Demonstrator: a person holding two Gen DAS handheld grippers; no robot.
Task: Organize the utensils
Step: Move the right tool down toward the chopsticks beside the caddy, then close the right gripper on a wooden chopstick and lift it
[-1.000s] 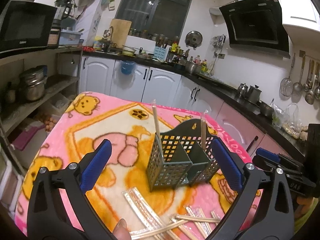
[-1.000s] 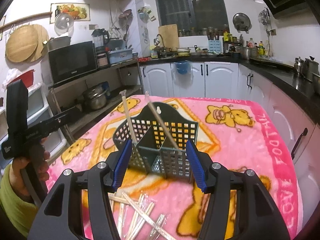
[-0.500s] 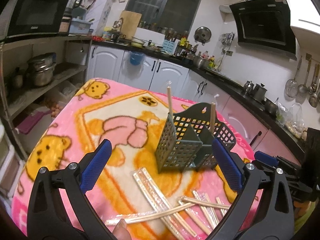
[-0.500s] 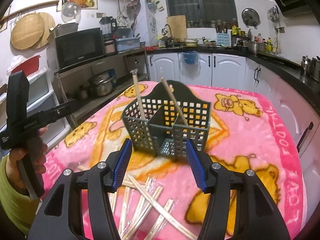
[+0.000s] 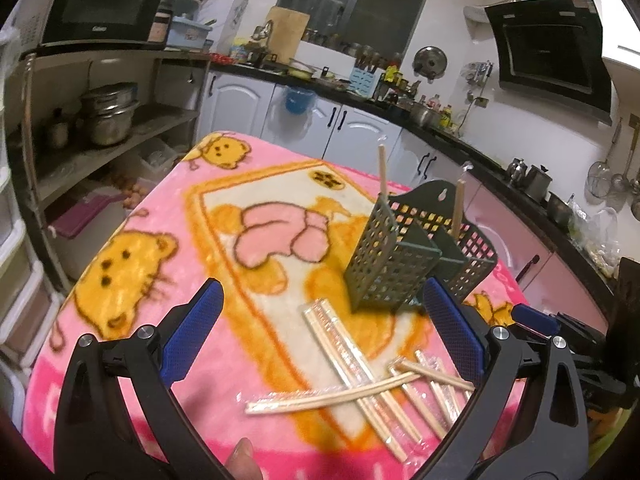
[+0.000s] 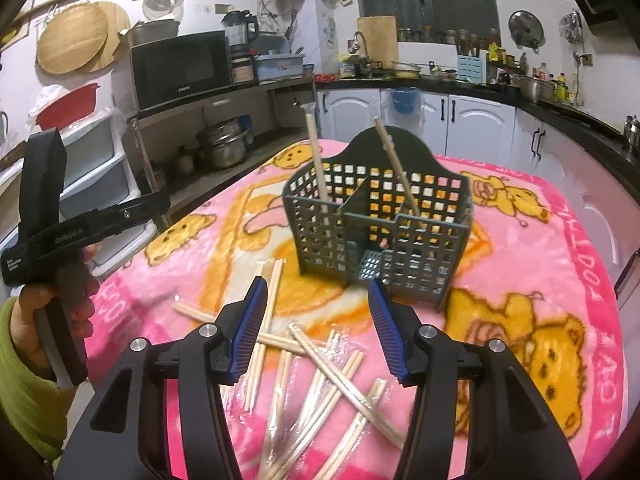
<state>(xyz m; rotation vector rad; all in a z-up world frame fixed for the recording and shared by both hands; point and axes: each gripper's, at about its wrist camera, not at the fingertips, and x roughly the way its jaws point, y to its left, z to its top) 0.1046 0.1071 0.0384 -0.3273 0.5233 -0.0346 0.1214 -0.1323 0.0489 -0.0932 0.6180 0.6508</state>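
A dark green perforated utensil holder (image 5: 396, 264) (image 6: 376, 224) stands on the pink blanket, with two wooden chopsticks (image 6: 316, 160) upright in its compartments. Several wrapped chopsticks (image 5: 352, 364) (image 6: 320, 372) lie crossed in a loose pile in front of it. My left gripper (image 5: 320, 292) is open above the blanket, just left of the pile, with nothing between its fingers. My right gripper (image 6: 317, 286) hovers over the pile, short of the holder. Its jaws are closing, and the pads press on nothing.
The pink cartoon blanket (image 5: 132, 280) covers the whole table. Open shelves with metal pots (image 5: 108, 116) stand to the left. White cabinets (image 6: 472, 120) line the far wall. A hand holds the left gripper's handle (image 6: 68, 280) at the table's left edge.
Both grippers have sunk and tilted down toward the table. The holder now sits higher in both views and more of the loose chopstick pile shows. The right jaws have narrowed slightly.
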